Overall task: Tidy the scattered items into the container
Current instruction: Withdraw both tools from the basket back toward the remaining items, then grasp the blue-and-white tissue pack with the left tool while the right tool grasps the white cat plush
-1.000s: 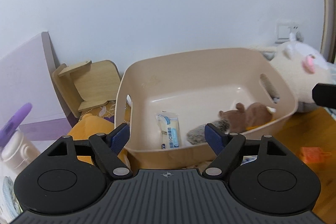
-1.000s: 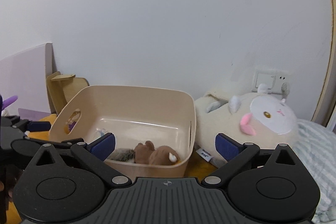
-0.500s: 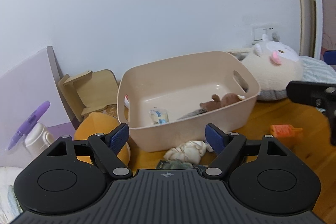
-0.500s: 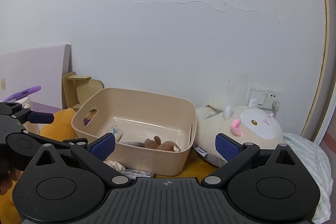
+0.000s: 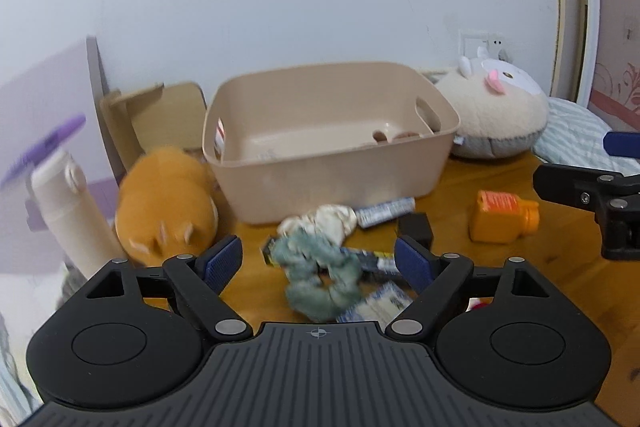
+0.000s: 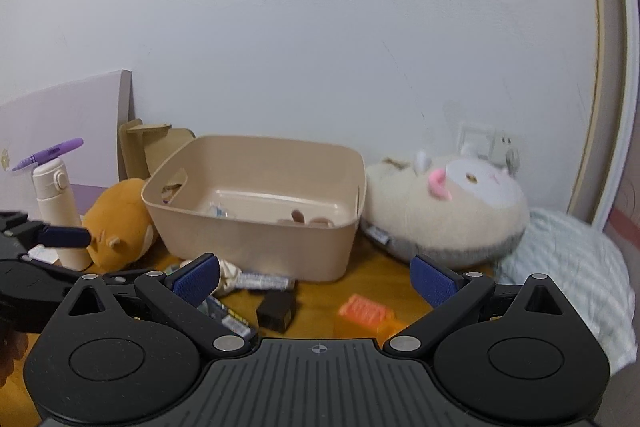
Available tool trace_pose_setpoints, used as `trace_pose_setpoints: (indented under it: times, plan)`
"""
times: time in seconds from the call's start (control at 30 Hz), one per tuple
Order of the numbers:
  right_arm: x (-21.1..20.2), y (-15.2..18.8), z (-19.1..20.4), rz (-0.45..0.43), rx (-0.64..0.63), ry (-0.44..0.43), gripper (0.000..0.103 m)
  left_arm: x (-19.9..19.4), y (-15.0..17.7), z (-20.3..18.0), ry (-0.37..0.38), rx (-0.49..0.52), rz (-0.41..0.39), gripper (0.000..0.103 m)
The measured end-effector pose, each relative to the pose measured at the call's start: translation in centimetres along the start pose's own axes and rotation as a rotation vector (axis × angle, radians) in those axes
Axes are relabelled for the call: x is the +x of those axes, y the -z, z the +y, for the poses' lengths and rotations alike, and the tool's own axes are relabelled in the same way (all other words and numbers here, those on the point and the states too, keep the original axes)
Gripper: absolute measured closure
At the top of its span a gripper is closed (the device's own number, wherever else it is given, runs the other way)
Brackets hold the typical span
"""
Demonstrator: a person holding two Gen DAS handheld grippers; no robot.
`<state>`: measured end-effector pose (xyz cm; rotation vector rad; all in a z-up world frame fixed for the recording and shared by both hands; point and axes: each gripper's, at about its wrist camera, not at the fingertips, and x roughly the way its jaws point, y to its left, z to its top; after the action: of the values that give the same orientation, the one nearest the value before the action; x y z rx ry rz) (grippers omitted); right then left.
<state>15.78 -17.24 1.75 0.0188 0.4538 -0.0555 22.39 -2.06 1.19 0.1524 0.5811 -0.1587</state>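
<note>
A beige tub [image 5: 332, 135] [image 6: 256, 211] stands on the wooden table by the wall, with a small brown toy and a packet inside. In front of it lie a grey-green scrunchie [image 5: 320, 275], a white scrunchie [image 5: 324, 221], flat sachets [image 5: 384, 213], a black block [image 5: 416, 229] [image 6: 276, 311] and an orange bottle [image 5: 502, 221] [image 6: 366, 315]. My left gripper [image 5: 318, 261] is open and empty above the scrunchies. My right gripper [image 6: 316, 277] is open and empty, above the black block and the orange bottle.
An orange plush [image 5: 168, 199] and a white flask [image 5: 68, 203] with a purple marker on it stand left of the tub. A large cream plush [image 5: 492, 115] [image 6: 444, 211] and a striped cloth [image 6: 568, 267] lie to the right. A wooden stand [image 5: 156, 115] is behind.
Both grippers have pulled back and away from the tub, so the scattered items on the table in front of it have come into view. Both stay open.
</note>
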Motion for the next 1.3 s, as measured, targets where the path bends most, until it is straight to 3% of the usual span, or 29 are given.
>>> trace_pose_setpoints:
  times: [0.17,0.43,0.77,0.97,1.3]
  plan:
    - [0.4,1.8,-0.3,0.027,0.019,0.020,0.000,0.8,1.6,0.3,0.033,-0.018,0.020,0.018]
    - [2.5,4.9,0.8,0.121,-0.002,-0.007,0.001,3.6,4.4,-0.6,0.077,0.087,0.085,0.018]
    - [5.3,6.5,1.6,0.201,-0.001,-0.031,0.008,5.3,6.0,-0.4,0.163,0.135,0.088,0.018]
    - [6.6,7.1,2.0,0.238,-0.010,-0.052,0.011,6.8,6.6,-0.4,0.235,0.127,0.117,0.018]
    - [8.5,7.8,2.5,0.285,0.011,-0.100,0.012,8.8,7.0,-0.5,0.286,0.098,0.131,0.018]
